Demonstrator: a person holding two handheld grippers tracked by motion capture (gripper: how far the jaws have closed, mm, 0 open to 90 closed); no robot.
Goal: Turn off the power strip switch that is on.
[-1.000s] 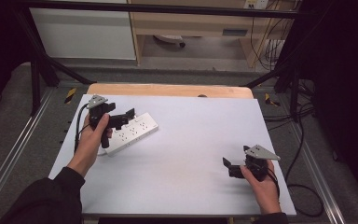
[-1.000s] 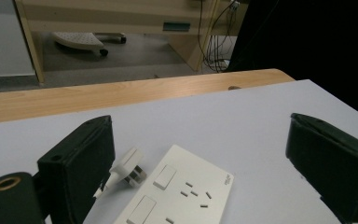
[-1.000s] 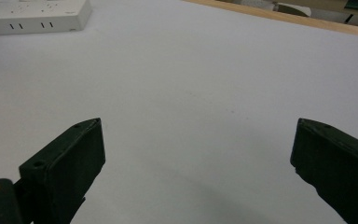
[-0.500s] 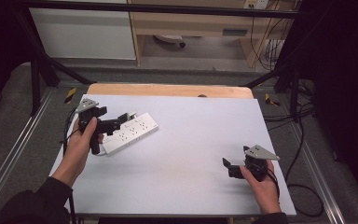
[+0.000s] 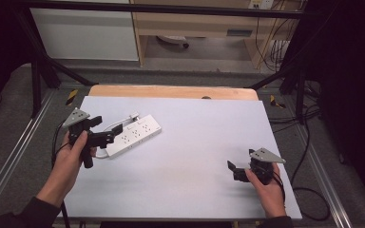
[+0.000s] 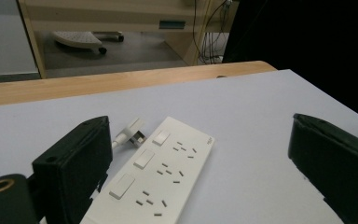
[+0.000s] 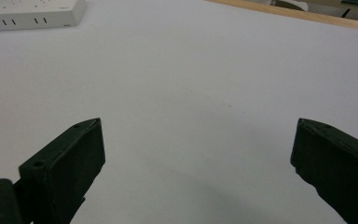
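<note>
My left gripper (image 5: 108,135), jaws spread wide, hovers just beside the near end of the white plastic power strip (image 5: 134,137) lying flat on the pale grey table (image 5: 190,142). Right gripper (image 5: 235,170) wide too, well apart.

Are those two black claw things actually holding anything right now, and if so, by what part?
Nothing is held. The left gripper stands open over the white power strip without clamping it, and the right gripper is open above bare table.
</note>
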